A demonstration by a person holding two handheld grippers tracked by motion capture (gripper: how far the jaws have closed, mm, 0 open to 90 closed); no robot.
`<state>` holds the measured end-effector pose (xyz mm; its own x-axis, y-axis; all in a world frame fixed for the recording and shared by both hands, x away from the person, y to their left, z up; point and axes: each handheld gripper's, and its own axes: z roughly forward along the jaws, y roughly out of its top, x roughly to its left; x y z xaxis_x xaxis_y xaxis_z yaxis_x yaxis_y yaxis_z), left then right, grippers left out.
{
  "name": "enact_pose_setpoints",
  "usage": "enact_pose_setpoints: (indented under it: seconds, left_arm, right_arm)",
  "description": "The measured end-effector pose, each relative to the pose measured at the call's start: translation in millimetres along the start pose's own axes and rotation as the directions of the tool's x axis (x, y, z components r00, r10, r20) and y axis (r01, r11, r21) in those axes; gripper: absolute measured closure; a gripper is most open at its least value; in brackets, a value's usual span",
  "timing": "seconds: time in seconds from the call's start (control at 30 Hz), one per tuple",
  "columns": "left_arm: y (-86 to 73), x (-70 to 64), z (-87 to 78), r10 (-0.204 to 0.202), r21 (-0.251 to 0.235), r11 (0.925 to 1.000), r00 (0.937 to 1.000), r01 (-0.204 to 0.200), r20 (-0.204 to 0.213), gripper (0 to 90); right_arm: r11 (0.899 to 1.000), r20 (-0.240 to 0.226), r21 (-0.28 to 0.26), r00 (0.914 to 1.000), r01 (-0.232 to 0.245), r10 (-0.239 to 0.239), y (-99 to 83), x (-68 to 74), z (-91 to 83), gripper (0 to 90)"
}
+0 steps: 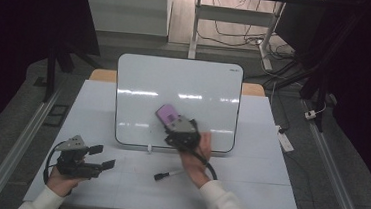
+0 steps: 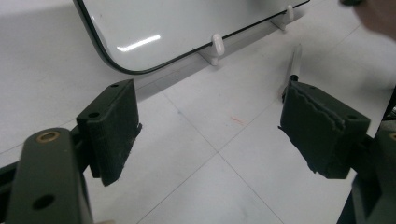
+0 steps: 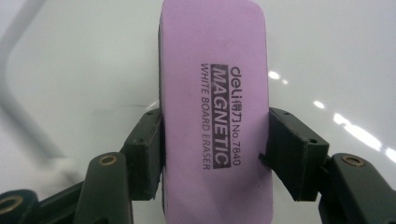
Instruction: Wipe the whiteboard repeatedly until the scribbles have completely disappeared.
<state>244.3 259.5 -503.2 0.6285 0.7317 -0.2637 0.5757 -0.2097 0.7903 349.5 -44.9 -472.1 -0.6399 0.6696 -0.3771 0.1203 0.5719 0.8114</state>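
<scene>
A pink magnetic whiteboard eraser (image 1: 167,114) (image 3: 214,112) is clamped between the jaws of my right gripper (image 1: 178,125) (image 3: 212,154), held against the lower middle of the whiteboard (image 1: 144,89) (image 3: 84,60). The board stands tilted on small white feet (image 2: 216,45) on the table. A black-capped marker (image 1: 169,174) (image 2: 294,60) lies on the table in front of the board, just left of my right forearm. At the table's near left my left gripper (image 1: 100,156) (image 2: 215,135) stands open, with nothing between its jaws, pointing toward the marker and the board's lower corner (image 2: 112,65).
White sheets cover the table (image 1: 257,190). Behind the table are desk legs and loose cables on the floor (image 1: 239,36). A white power strip (image 1: 286,141) lies off the table's right edge. Metal rails (image 1: 14,146) run along both sides.
</scene>
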Motion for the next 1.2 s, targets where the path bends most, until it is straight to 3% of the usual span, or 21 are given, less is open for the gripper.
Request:
enact_pose_setpoints:
  seconds: [0.07, 0.2, 0.27, 0.33, 0.47, 0.57, 0.6, 0.63, 0.83, 0.9, 0.93, 1.0, 1.2]
  left_arm:
    - [0.1, 0.0, 0.3, 0.0, 0.001, 1.0, 1.0, 0.0, 0.002, 20.2]
    - [0.3, 0.6, 0.6, 0.005, 0.0, 1.0, 1.0, -0.005, 0.005, 20.2]
    - [0.3, 0.7, 0.3, 0.0, -0.002, 1.0, 1.0, 0.0, 0.005, 20.1]
    - [0.4, 1.6, -0.1, 0.002, -0.004, 1.0, 1.0, -0.002, 0.008, 20.2]
    - [0.3, 0.8, -0.6, 0.002, -0.006, 1.0, 1.0, -0.002, 0.007, 20.1]
    - [-0.1, 0.3, -0.8, 0.002, -0.004, 1.0, 1.0, -0.002, 0.006, 20.1]
    - [0.0, 0.2, -0.9, 0.004, -0.005, 1.0, 1.0, -0.004, 0.005, 20.1]
    - [0.0, 0.0, -1.1, 0.004, -0.006, 1.0, 1.0, -0.004, 0.003, 20.2]
    - [-0.4, 1.3, -0.6, -0.004, -0.003, 1.0, 1.0, 0.004, 0.004, 20.1]
    - [-0.3, 1.4, -0.3, -0.001, -0.002, 1.0, 1.0, 0.001, 0.005, 20.1]
    - [-0.3, 1.4, -0.4, -0.001, -0.003, 1.0, 1.0, 0.001, 0.006, 20.1]
    - [-0.5, 1.6, -0.9, -0.002, -0.003, 1.0, 1.0, 0.002, 0.004, 20.1]
    - [-0.6, 1.5, -2.1, 0.001, -0.009, 1.0, 1.0, -0.001, 0.005, 20.1]
  right_arm:
    - [0.999, -0.054, 0.001, 0.9973, 0.049, -0.049, 4.8, 24.9, 9.8, 40.2]
    - [0.998, -0.108, -0.004, 0.9921, 0.062, -0.062, 10.9, 50.2, 21.7, 40.2]
    - [0.995, -0.104, -0.002, 0.99, 0.096, -0.096, 13.0, 57.0, 24.4, 40.2]
    - [0.998, -0.13, -0.004, 0.9892, 0.067, -0.067, 13.2, 50.9, 24.0, 40.3]
    - [0.999, -0.059, -0.032, 0.9983, -0.008, 0.006, 13.3, 19.5, 14.2, 40.2]
    - [0.992, -0.051, -0.052, 0.9926, -0.113, 0.11, 11.2, -3.5, 8.2, 40.3]
    - [0.992, -0.049, -0.051, 0.9926, -0.113, 0.111, 11.5, -2.5, 8.8, 40.2]
    - [0.995, -0.036, -0.054, 0.9957, -0.088, 0.086, 12.2, 2.9, 10.2, 40.2]
    - [0.999, -0.17, -0.037, 0.9852, 0.011, -0.017, 14.3, 53.1, 28.3, 40.2]
    - [0.998, -0.177, -0.032, 0.9827, 0.048, -0.053, 13.2, 61.5, 29.6, 40.2]
    - [0.998, -0.178, -0.031, 0.982, 0.059, -0.063, 12.9, 60.9, 28.7, 40.2]
    - [1.0, -0.182, -0.011, 0.983, 0.022, -0.024, 11.4, 51.6, 25.2, 40.2]
    - [0.999, -0.087, 0.038, 0.996, -0.014, 0.018, -15.4, 6.9, -4.5, 40.2]
